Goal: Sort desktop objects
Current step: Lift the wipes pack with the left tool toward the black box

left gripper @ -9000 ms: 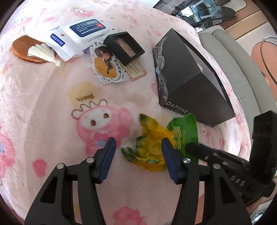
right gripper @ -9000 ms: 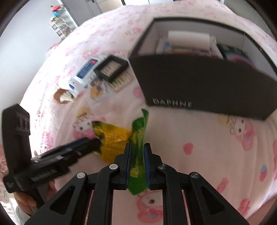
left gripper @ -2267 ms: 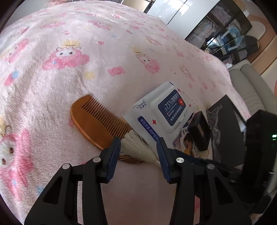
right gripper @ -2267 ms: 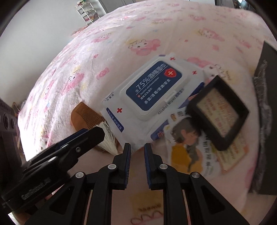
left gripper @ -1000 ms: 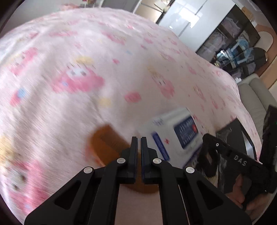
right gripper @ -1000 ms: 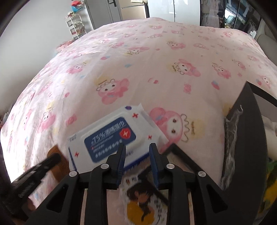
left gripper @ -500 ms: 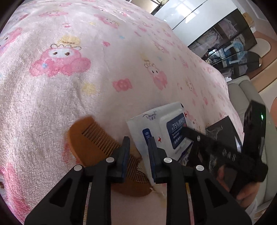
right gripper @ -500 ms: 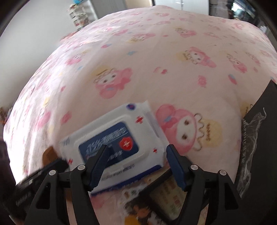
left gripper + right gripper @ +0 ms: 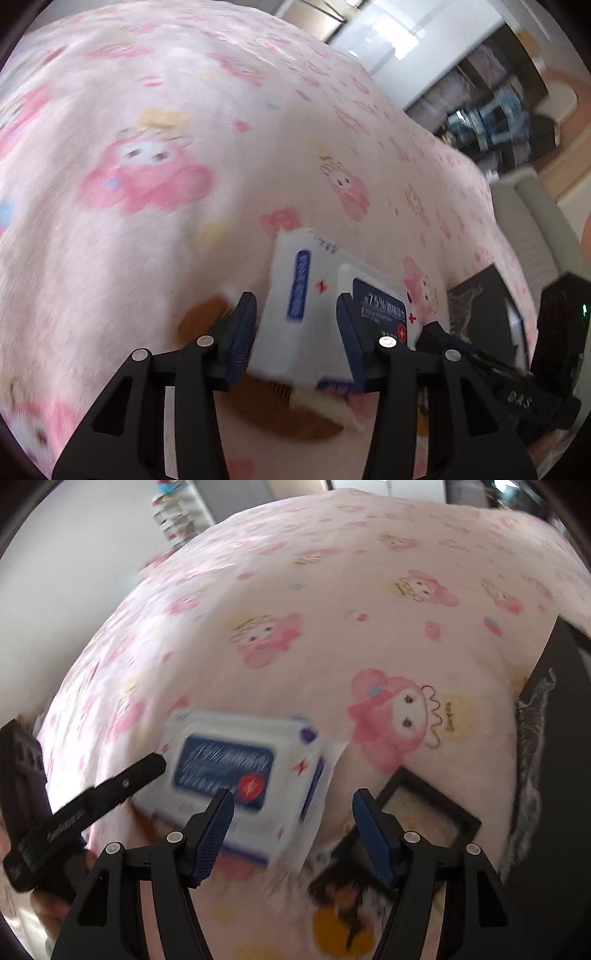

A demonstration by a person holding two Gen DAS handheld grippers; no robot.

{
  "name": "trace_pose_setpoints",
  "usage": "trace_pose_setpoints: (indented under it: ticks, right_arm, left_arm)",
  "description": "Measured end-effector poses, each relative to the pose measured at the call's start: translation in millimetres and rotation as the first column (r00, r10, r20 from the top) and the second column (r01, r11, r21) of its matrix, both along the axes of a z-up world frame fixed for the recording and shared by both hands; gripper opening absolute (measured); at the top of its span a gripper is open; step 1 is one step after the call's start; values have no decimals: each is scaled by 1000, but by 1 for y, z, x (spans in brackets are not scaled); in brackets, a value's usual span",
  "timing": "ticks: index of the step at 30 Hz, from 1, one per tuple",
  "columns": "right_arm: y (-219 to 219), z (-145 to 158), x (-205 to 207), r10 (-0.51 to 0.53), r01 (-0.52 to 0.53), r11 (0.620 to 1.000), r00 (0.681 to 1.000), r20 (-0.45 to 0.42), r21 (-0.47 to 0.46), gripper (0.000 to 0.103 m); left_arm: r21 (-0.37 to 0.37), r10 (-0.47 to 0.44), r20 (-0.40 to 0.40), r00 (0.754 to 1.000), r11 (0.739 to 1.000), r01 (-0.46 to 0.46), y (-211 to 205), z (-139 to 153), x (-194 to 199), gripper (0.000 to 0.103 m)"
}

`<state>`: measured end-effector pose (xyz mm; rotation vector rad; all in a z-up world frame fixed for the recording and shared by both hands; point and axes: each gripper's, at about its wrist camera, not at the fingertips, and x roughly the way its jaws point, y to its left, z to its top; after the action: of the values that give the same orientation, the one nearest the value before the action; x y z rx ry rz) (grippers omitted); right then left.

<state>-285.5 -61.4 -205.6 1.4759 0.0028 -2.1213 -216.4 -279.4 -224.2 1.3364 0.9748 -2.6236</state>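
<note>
A white wet-wipes pack (image 9: 314, 295) with a blue label lies on the pink blanket (image 9: 184, 129); it also shows in the right wrist view (image 9: 240, 771). My left gripper (image 9: 297, 339) is open, its fingers either side of the pack's near end. My right gripper (image 9: 291, 830) is open wide over the pack's right corner. A brown wooden comb (image 9: 280, 417) with a cream tassel (image 9: 328, 406) lies partly under the pack, below my left fingers. Both views are motion-blurred.
A small black framed tray (image 9: 424, 805) sits on a cartoon sticker card (image 9: 343, 915) right of the pack. The tall black storage box (image 9: 554, 738) stands at the right; it also shows in the left wrist view (image 9: 484, 310). The other gripper (image 9: 74, 812) reaches in from the left.
Both grippers have opened wider. The left one has shifted from over the comb to straddle the wipes pack; the right one has closed in on the pack's right corner.
</note>
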Motion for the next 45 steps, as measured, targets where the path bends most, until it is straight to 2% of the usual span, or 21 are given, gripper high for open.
trace_pose_setpoints:
  ticks: [4, 7, 12, 18, 22, 27, 29, 36, 37, 40, 43, 45]
  right_arm:
    - [-9, -14, -1, 29, -21, 997, 995, 98, -81, 62]
    - [-5, 3, 19, 40, -38, 997, 999, 24, -72, 49]
    - [27, 33, 50, 8, -8, 993, 1000, 3, -115, 48]
    - [73, 49, 101, -24, 23, 1000, 998, -51, -15, 48]
    - [114, 49, 135, -42, 44, 998, 999, -32, 36, 48]
    - [162, 34, 162, -122, 121, 991, 992, 20, 52, 49]
    - [177, 24, 165, -157, 154, 987, 986, 48, 47, 49]
    - [197, 21, 172, -205, 204, 979, 978, 38, 20, 49]
    - [196, 20, 171, -205, 205, 979, 978, 38, 20, 49]
    - [193, 9, 170, -205, 204, 979, 977, 53, 23, 49]
    - [186, -5, 170, -199, 196, 980, 976, 89, 43, 51]
    - [185, -3, 171, -195, 192, 981, 978, 75, 34, 51]
  left_arm:
    - [-32, -41, 0, 999, 999, 41, 19, 6, 6, 49]
    - [-32, -81, -9, 997, 996, 80, 39, 15, 22, 46]
    - [-33, -147, -25, 989, 989, 146, 71, 31, 49, 45]
    - [-24, -229, -40, 973, 973, 228, 115, 49, 86, 45]
    - [5, -290, -10, 957, 957, 290, 155, 49, 116, 45]
    - [-22, -379, 40, 924, 925, 380, 191, 42, 127, 45]
    - [-38, -390, 48, 920, 919, 392, 198, 39, 127, 47]
    - [-50, -327, 91, 941, 942, 332, 192, 26, 126, 49]
    - [-52, -328, 89, 940, 941, 334, 193, 25, 127, 49]
    - [-65, -337, 102, 936, 937, 344, 200, 22, 127, 58]
    - [-86, -343, 122, 932, 931, 354, 207, 21, 126, 60]
    - [-91, -354, 123, 927, 926, 365, 209, 24, 129, 59]
